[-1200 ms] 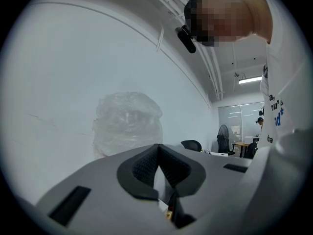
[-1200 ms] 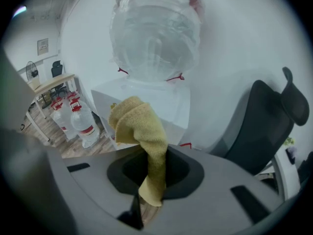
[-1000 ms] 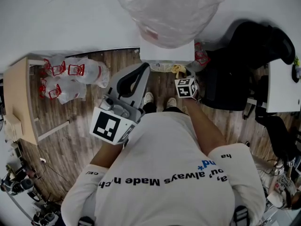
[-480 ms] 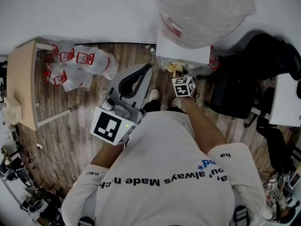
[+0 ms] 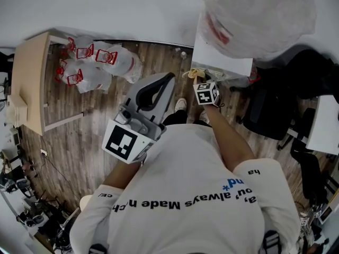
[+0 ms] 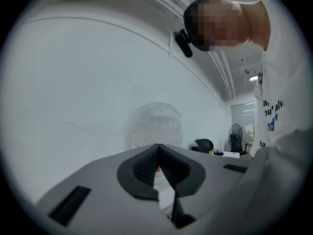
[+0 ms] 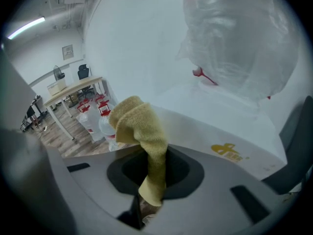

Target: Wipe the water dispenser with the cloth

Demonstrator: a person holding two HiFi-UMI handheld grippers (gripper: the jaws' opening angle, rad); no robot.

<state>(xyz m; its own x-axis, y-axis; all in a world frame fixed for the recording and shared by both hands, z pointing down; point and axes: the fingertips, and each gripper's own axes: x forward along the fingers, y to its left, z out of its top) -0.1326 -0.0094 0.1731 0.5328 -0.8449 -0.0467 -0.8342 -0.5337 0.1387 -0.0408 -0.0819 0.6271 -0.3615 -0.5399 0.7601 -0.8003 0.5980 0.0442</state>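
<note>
The white water dispenser [image 5: 221,61] stands against the wall at the upper right, with a large clear bottle [image 5: 259,16] on top. My right gripper [image 5: 197,76] is shut on a yellow cloth [image 7: 142,133], held right at the dispenser's front upper edge [image 7: 215,129]. The cloth [image 5: 194,73] bunches up past the jaws, close to the white body. My left gripper [image 5: 161,86] hangs at chest height, jaws shut with nothing in them, pointing toward the wall and the bottle [image 6: 156,124].
Several water jugs with red handles [image 5: 95,65] lie on the wood floor beside a light wooden table [image 5: 29,89] at the left. A black office chair [image 5: 275,107] stands to the right of the dispenser.
My head has turned, so the dispenser and bottle slid to the right in view. The right gripper with the cloth moved up toward the dispenser's front. The left gripper stayed put.
</note>
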